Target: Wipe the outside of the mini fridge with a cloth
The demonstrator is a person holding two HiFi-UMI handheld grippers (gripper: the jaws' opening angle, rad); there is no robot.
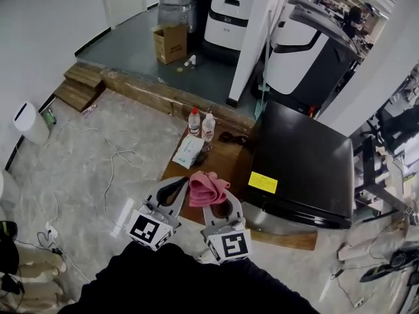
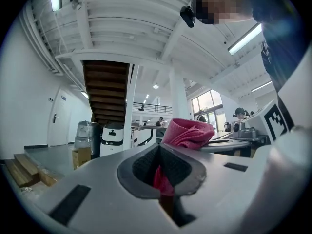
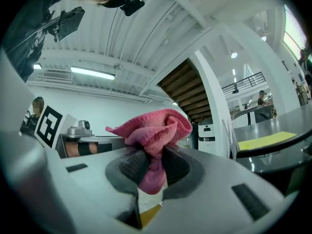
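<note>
A pale marbled floor [image 1: 91, 156] fills the left of the head view, with a thin white cable [image 1: 112, 157] looping across it and wooden steps [image 1: 80, 84] at the far left leading up to a grey raised level. On the right stands the black mini fridge [image 1: 308, 162], seen from above, resting on the right part of a wooden table [image 1: 226, 161]; a yellow sticker [image 1: 262, 182] lies on the near left corner of its top. Beyond the fridge, on the far side, stand two white machines [image 1: 300, 50] with dark panels, and a cardboard box [image 1: 169, 42] sits on the raised level to their left. At the near edge of the table, left of the fridge and apart from it, the two hand-held grippers sit side by side with their marker cubes toward the person. The left gripper [image 1: 178, 187] and the right gripper [image 1: 219, 205] share one pink cloth [image 1: 207, 187], which bunches up between and above their tips. In the left gripper view the pads [image 2: 146, 165] are closed together with a fold of the cloth [image 2: 187, 133] pinched between them, and in the right gripper view the pads [image 3: 132, 165] likewise clamp a hanging fold of the cloth [image 3: 153, 130], the rest mounded over the tips. Farther back on the table stand two small clear bottles [image 1: 201, 123] close together, with a flat white packet [image 1: 188, 152] lying just on their near side.
</note>
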